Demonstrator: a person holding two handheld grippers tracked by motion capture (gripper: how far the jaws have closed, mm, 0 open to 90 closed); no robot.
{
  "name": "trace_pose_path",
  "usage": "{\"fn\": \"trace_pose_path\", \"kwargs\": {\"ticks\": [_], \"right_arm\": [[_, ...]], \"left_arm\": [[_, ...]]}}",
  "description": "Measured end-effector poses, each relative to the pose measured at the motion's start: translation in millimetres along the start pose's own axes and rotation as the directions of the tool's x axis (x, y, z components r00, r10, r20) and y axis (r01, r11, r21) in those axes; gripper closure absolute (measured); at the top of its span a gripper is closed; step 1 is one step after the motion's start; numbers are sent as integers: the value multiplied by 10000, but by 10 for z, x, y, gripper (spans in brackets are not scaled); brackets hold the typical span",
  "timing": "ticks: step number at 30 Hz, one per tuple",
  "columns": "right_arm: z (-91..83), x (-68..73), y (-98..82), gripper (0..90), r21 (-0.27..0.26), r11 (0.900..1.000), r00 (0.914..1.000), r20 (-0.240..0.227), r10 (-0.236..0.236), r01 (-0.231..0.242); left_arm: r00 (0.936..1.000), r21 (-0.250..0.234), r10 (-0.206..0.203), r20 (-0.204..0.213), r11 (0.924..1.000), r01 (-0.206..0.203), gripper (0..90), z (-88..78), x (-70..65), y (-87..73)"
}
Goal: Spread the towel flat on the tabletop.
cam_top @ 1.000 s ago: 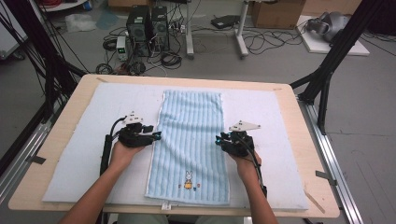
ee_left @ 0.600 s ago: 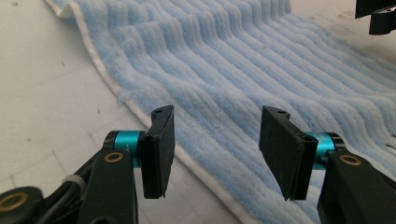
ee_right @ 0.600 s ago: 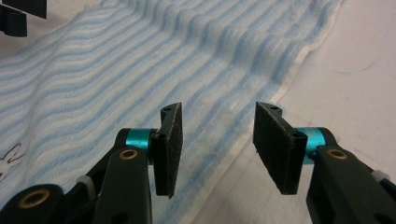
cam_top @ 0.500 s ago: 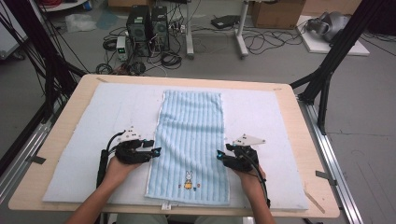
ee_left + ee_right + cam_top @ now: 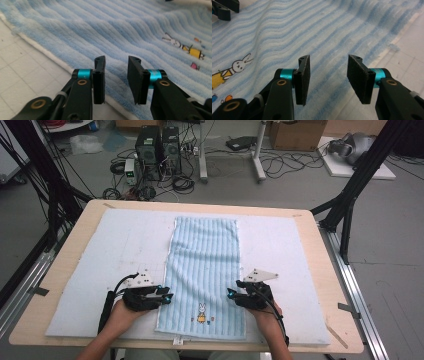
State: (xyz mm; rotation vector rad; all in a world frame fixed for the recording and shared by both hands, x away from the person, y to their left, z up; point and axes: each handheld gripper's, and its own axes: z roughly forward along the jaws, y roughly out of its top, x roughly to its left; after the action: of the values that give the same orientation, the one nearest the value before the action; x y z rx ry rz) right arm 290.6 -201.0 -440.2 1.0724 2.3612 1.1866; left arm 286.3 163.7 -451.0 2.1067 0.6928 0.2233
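Towel, light blue with ribbed stripes, lies flat and lengthwise down the middle of a pale mat on a wooden table. Its near end carries a small rabbit picture. Left gripper sits at the towel's near left edge, its jaws just narrowed yet still parted over the white hem, with nothing pinched between them. Right gripper sits at the near right edge, jaws spread apart above the striped cloth beside the hem, gripping nothing. Both point inward toward the rabbit.
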Motion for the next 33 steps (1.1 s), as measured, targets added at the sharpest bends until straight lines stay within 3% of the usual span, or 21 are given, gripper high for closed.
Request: {"fn": "trace_pose_path", "kwargs": {"ticks": [2,8,11,12,15,16,19,20,21,22,23,27,33], "right_arm": [[3,8,0,530,42,10000,10000,-18,-31,31],[-19,-14,-29,533,250,9997,10000,-15,64,-64],[-40,15,-36,548,422,9991,10000,-10,26,-25],[-42,33,-37,555,453,9990,10000,-54,-52,54],[-21,78,-37,595,718,9970,9995,-60,-298,301],[-5,88,-42,616,861,9957,9994,2,-352,351],[1,102,-46,724,1022,9933,9984,74,-553,542],[-6,104,-42,855,1063,9918,9973,63,-726,715],[-12,121,-42,870,1201,9887,9958,79,-916,900],[-15,127,-38,877,1249,9872,9949,83,-1008,990],[-25,130,-32,879,1372,9856,9950,12,-997,986],[-104,129,-66,880,1598,9829,9957,-294,-877,913],[-234,206,-138,876,1877,9765,9923,-843,-912,1057]], "left_arm": [[9994,71,304,-150,9995,-303,863,-3,-40,-2],[9987,427,503,68,9978,-505,882,-157,-66,-72],[9995,329,286,140,9990,-291,879,-231,-50,-125],[9998,188,162,64,9997,-164,867,-244,-37,-136],[9993,-255,-279,-263,9993,272,617,-246,-9,-130],[9993,-438,-285,-241,9987,275,600,-242,-13,-119],[10000,-623,-56,-11,9980,55,653,-195,-48,-81],[9999,-472,59,111,9989,-54,694,-162,-61,-79],[9990,-127,373,233,9992,-370,763,-127,-74,-85],[9979,74,605,209,9981,-607,859,-95,-107,-87],[9973,102,685,255,9976,-688,872,-99,-121,-79],[9957,251,532,753,9982,-552,886,-153,-136,-113],[9845,580,666,1622,9954,-769,887,-242,-197,-154]]}}
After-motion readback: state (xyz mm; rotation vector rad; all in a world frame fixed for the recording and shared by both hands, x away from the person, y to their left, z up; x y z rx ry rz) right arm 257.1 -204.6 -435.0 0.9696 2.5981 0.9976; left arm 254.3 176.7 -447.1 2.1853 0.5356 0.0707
